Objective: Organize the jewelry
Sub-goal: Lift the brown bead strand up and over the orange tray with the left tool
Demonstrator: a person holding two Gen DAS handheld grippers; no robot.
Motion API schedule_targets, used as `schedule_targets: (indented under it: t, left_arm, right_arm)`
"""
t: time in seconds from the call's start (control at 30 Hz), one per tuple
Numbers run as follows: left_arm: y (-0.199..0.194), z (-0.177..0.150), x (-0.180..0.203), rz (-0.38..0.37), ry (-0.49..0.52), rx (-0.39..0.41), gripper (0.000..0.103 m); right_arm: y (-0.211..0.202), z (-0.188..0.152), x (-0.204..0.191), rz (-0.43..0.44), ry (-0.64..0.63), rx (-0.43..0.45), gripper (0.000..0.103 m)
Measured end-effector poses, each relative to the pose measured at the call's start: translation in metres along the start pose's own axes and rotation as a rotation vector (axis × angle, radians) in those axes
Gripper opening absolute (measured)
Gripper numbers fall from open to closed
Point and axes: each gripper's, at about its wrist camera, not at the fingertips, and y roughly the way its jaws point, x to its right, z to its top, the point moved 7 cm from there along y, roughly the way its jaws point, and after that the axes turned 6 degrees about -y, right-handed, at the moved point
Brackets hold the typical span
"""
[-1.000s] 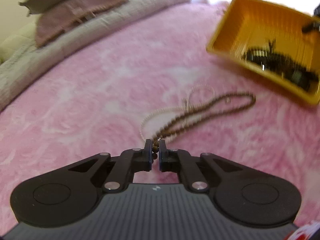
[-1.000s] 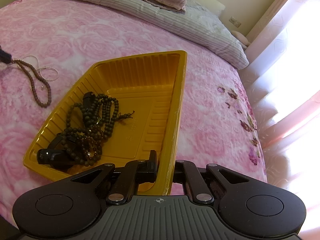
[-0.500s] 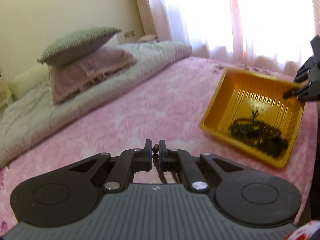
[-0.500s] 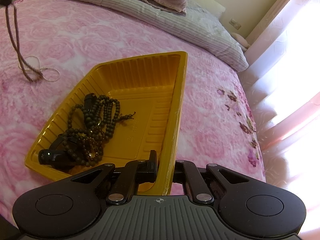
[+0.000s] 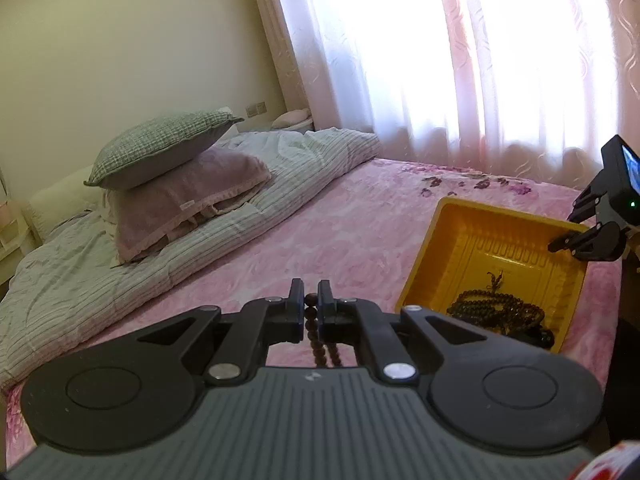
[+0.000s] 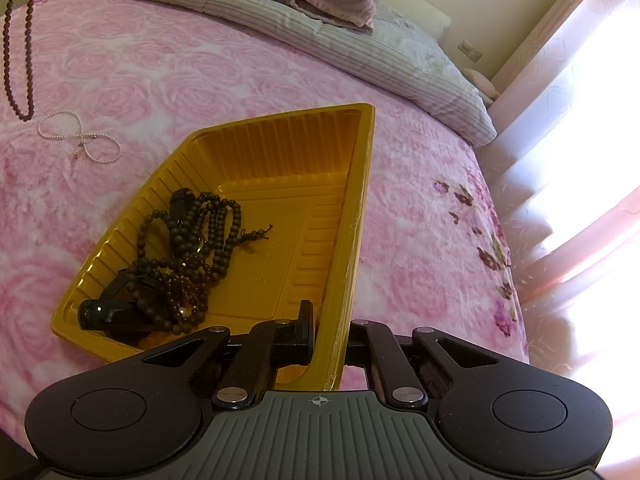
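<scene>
My left gripper point(image 5: 310, 300) is shut on a brown bead necklace point(image 5: 311, 320), whose loop hangs below the fingers. The right wrist view shows that same brown bead necklace point(image 6: 18, 52) dangling at the far left, clear of the pink blanket point(image 6: 200, 72). My right gripper point(image 6: 326, 322) is shut on the near wall of a yellow tray point(image 6: 352, 208), and it shows as the right gripper point(image 5: 560, 245) at the tray's far corner in the left wrist view. Inside the yellow tray point(image 5: 440, 252) lie dark bead strings point(image 6: 192, 248) and a black object point(image 6: 104, 314). A white pearl necklace point(image 6: 80, 140) rests on the blanket left of the tray.
Two pillows point(image 5: 176, 188) and a striped quilt point(image 5: 120, 272) lie along the head of the bed. Bright curtains point(image 5: 460, 52) hang behind the bed. The pink blanket point(image 5: 340, 232) stretches between the quilt and the tray.
My left gripper has risen with the brown necklace, lifting it off the blanket so it now hangs free. The pearl necklace stayed on the bed. The right gripper and tray kept still.
</scene>
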Motion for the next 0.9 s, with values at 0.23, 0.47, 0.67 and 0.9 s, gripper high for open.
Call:
schedule_targets:
  t: [0.23, 0.47, 0.67, 0.9]
  left_arm:
    - [0.013, 0.009, 0.022, -0.046, -0.002, 0.001, 0.005]
    - [0.038, 0.024, 0.071, -0.146, 0.026, 0.005, 0.005]
    - [0.058, 0.048, 0.116, -0.248, 0.034, 0.026, 0.005]
    - [0.080, 0.072, 0.165, -0.341, 0.035, 0.042, 0.005]
  right_arm:
    - [0.000, 0.000, 0.000, 0.001, 0.001, -0.001, 0.007]
    - [0.000, 0.000, 0.002, 0.006, 0.009, -0.003, 0.006]
    - [0.001, -0.001, 0.003, 0.009, 0.014, -0.001, 0.006]
    - [0.004, -0.003, 0.005, 0.015, 0.023, -0.001, 0.007]
